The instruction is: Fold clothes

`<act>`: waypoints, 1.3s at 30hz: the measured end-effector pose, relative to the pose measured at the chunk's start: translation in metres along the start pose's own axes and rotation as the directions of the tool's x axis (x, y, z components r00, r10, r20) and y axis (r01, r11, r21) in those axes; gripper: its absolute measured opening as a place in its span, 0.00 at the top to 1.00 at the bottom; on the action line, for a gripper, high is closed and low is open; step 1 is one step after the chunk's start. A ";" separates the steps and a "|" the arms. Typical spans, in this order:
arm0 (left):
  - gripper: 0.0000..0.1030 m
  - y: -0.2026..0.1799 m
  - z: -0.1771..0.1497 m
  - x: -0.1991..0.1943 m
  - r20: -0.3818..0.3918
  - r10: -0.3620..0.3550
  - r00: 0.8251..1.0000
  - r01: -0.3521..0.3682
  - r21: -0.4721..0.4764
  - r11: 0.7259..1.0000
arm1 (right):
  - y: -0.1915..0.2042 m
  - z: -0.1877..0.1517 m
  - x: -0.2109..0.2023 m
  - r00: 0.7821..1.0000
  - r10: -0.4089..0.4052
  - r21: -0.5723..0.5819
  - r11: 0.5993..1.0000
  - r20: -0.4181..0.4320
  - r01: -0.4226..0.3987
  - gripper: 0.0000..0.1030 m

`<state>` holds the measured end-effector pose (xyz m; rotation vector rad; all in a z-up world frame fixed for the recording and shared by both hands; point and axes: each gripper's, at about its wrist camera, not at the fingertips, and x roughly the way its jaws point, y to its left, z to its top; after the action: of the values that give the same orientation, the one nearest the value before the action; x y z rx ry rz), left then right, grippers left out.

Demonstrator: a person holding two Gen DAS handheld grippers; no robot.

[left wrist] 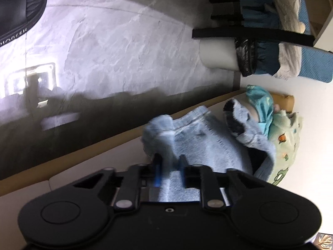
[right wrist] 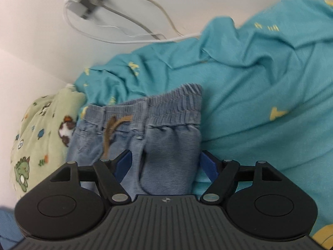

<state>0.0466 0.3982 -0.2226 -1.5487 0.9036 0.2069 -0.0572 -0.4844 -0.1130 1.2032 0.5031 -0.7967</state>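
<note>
Home: kids' clothes (right wrist: 260, 79) on table, slipper (left wrist: 18, 10), tiled floor (left wrist: 124, 52)

Left view: harsh window glare on floor (left wrist: 124, 48), dark shadow band below, clothes perhaps motion-blurred. Right view: soft even light, corners vignetted.

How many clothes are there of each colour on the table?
Light blue pants: 1
Teal shirt with yellow marks: 1
Pale green dinosaur-print garment: 1
Total: 3
</note>
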 end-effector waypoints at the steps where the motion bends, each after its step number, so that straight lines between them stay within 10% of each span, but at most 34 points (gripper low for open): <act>1: 0.93 -0.002 -0.001 -0.003 0.007 -0.014 1.000 0.014 0.005 1.000 | -0.002 0.000 0.002 1.000 -0.003 0.011 1.000 -0.006 0.003 0.28; 5: 0.97 -0.016 -0.003 -0.016 0.052 -0.026 0.998 0.024 0.045 0.999 | -0.001 0.001 -0.002 0.999 0.039 0.005 0.999 0.010 -0.039 0.34; 16: 0.99 -0.033 -0.016 -0.055 0.149 -0.091 0.985 0.093 -0.012 0.996 | 0.002 0.001 -0.014 0.986 0.160 -0.018 0.987 0.054 -0.160 0.88; 21: 0.99 -0.047 -0.022 -0.077 0.169 -0.156 0.973 0.154 0.023 0.988 | 0.028 -0.001 -0.055 0.917 0.350 -0.180 0.931 0.189 -0.318 0.91; 31: 0.99 -0.074 -0.019 -0.086 0.163 -0.138 0.977 0.131 0.051 0.990 | 0.058 0.006 -0.044 0.950 0.264 -0.217 0.950 0.169 -0.225 0.91; 39: 0.99 -0.179 0.009 -0.048 0.184 -0.131 0.974 0.107 0.134 0.985 | 0.133 0.015 -0.011 0.950 0.279 -0.271 0.934 0.143 -0.233 0.92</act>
<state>0.1324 0.4122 -0.0590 -1.4357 0.6568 0.2068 0.0369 -0.4761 -0.0174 0.9274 0.2796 -0.5892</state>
